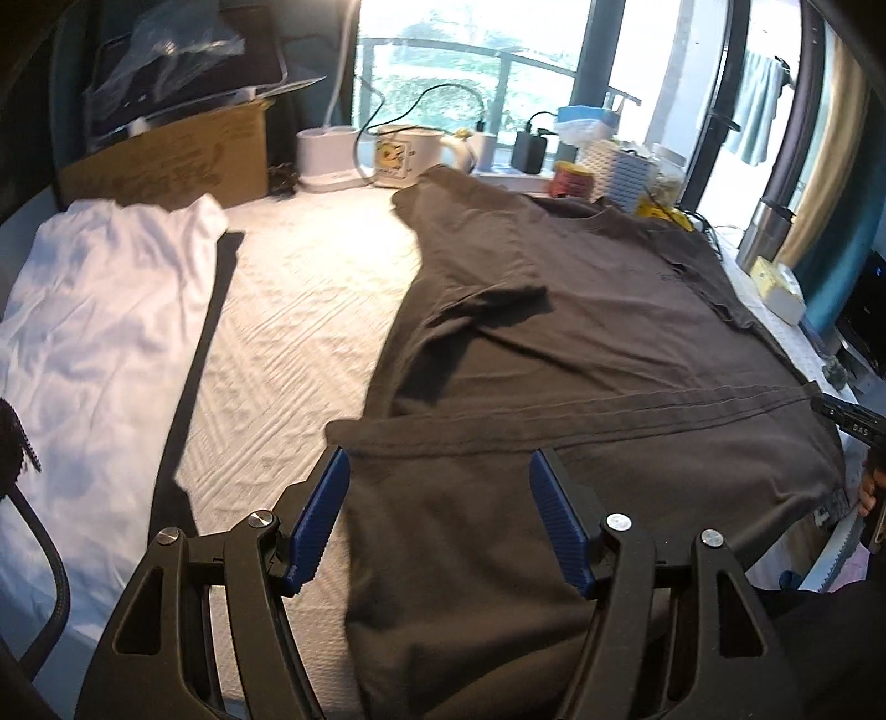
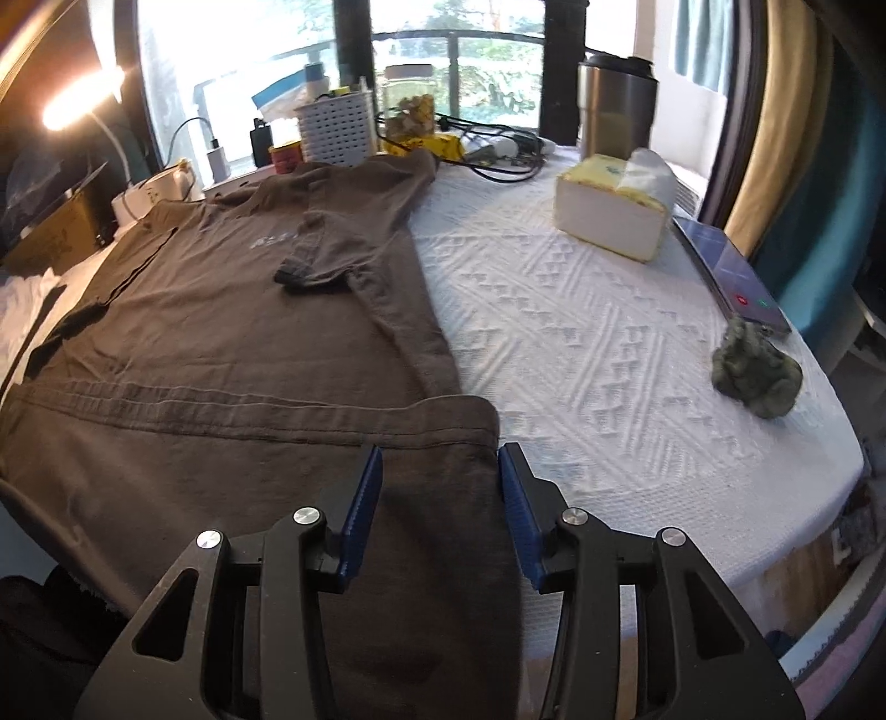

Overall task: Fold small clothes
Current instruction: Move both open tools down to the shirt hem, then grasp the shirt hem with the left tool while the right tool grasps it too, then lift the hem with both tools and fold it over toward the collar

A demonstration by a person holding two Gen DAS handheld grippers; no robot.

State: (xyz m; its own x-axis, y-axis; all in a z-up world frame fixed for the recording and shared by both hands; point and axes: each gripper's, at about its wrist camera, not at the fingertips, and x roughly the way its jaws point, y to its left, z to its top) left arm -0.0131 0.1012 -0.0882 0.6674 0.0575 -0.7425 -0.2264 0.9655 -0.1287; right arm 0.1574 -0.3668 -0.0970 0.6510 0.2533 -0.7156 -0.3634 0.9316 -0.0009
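The left gripper (image 1: 437, 471) angles downward, blue pads spread wide over the near hem of a brown T-shirt (image 1: 581, 343), gripping nothing. The right gripper (image 2: 440, 471) tilts likewise, jaws parted at the shirt's right hem corner, apparently not pinching it. The shirt lies flat, sleeves folded inward, on a white textured tablecloth (image 2: 581, 343). Beyond sit a white garment (image 1: 99, 310), tissue box (image 2: 609, 216), phone (image 2: 731, 271) and window (image 2: 421, 50).

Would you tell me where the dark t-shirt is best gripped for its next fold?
Probably at the two corners of the folded-up hem band of the dark t-shirt, approached from the near table edge: that doubled edge lies flat before the left gripper and right gripper.
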